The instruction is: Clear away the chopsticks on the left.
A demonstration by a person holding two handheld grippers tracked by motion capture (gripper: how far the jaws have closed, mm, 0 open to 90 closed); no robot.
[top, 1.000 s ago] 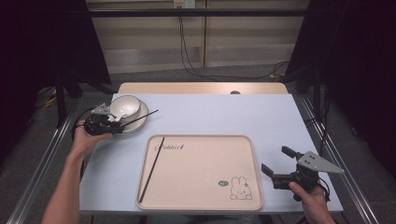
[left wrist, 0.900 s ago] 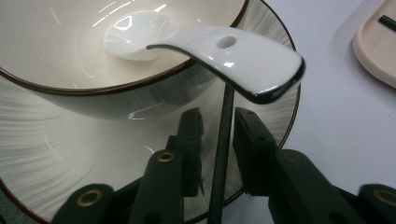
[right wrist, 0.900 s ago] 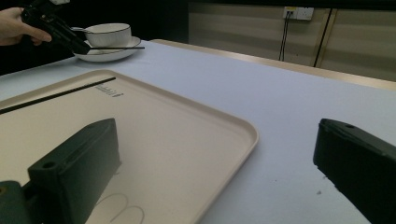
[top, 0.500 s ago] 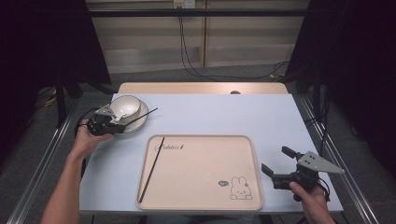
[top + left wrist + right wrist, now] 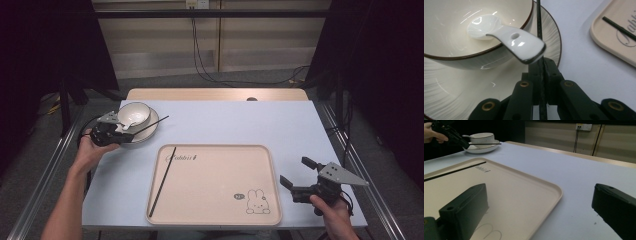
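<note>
Left gripper, jaws pinching a black chopstick beside bowl w/ spoon (on a plate). Right gripper, jaws spread, near tray w/ 2nd chopstick on desk.

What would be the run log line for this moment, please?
left gripper: shut on chopstick by bowl | right gripper: open, idle beside tray | second chopstick: on tray
</note>
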